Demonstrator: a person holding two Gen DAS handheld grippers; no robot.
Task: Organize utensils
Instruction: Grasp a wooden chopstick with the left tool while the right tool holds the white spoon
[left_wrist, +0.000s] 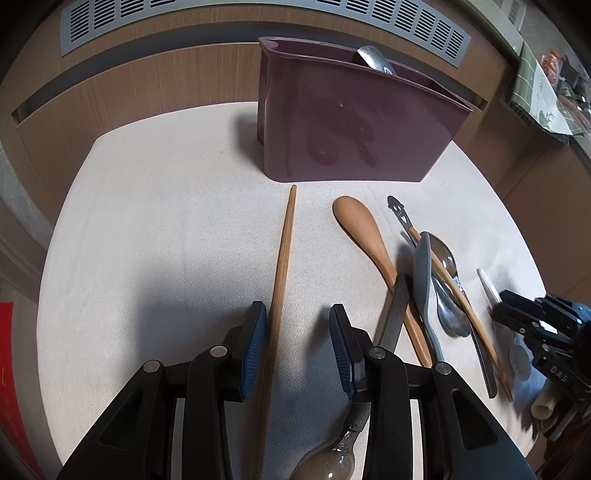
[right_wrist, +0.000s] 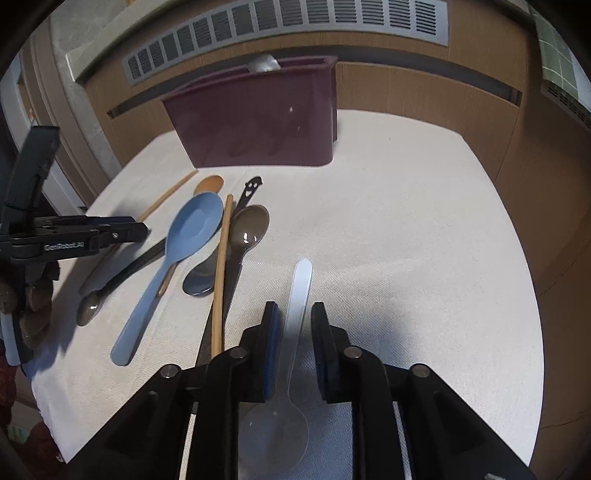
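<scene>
A maroon utensil holder (left_wrist: 351, 122) stands at the back of the table with a metal spoon (left_wrist: 373, 59) in it. My left gripper (left_wrist: 297, 308) is open over a wooden chopstick (left_wrist: 282, 251), which lies between the fingers close to the left pad. My right gripper (right_wrist: 294, 306) is open, and a clear plastic spoon (right_wrist: 299, 291) lies flat between its pads, untouched. To its left lies a heap: a blue spoon (right_wrist: 184, 236), a second chopstick (right_wrist: 221, 266), a brown spoon (right_wrist: 251, 229), a wooden spoon (left_wrist: 358, 221) and a black smiley-handled utensil (right_wrist: 251, 188).
A white cloth (left_wrist: 166, 221) covers the table, with bare room on its left in the left wrist view. Wooden panelling with a grey vent grille (left_wrist: 258, 11) runs behind the holder. A small brown spoon (left_wrist: 332, 465) lies under my left gripper.
</scene>
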